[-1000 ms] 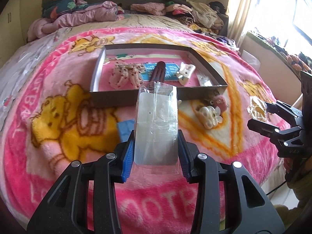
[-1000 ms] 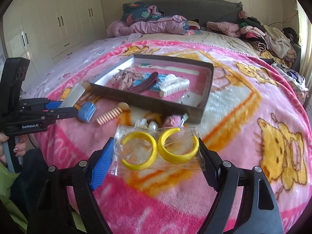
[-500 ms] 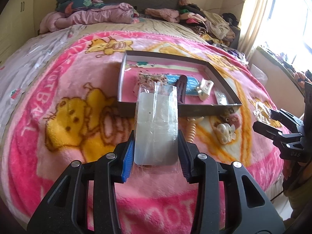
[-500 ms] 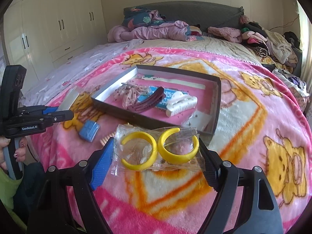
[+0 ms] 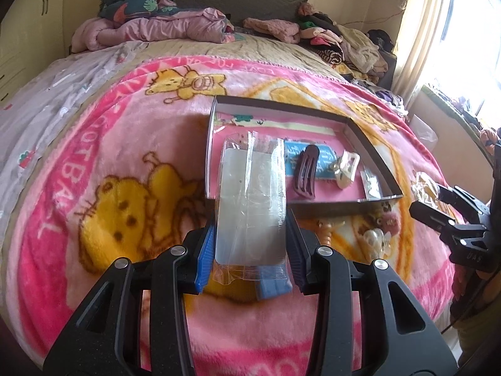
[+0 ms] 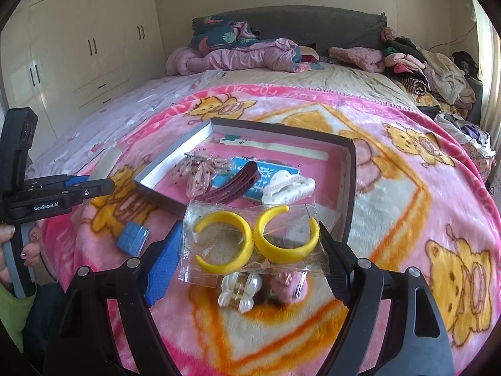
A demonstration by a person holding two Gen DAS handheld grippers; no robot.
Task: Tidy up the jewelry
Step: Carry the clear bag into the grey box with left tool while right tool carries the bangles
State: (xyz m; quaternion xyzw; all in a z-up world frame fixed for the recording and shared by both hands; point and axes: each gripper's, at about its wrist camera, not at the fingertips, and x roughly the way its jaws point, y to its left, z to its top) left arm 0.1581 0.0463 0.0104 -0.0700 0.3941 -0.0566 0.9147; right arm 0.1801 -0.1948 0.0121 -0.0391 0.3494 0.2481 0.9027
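Note:
My left gripper is shut on a clear plastic packet with a white card, held above the near left corner of the dark tray. My right gripper is shut on a clear bag of two yellow hoop earrings, held above the blanket just before the tray's near wall. In the tray lie a dark red hair clip, a white claw clip, a blue card and a pink speckled piece.
On the pink blanket in front of the tray lie a pearl clip, a pink fuzzy piece, a blue box and an orange spiral tie. Piled clothes and bedding lie at the headboard. Wardrobes stand left.
Both grippers have moved forward towards the tray with their packets still held. The left packet now hangs over the tray's near left corner; the right bag is close to the near wall.

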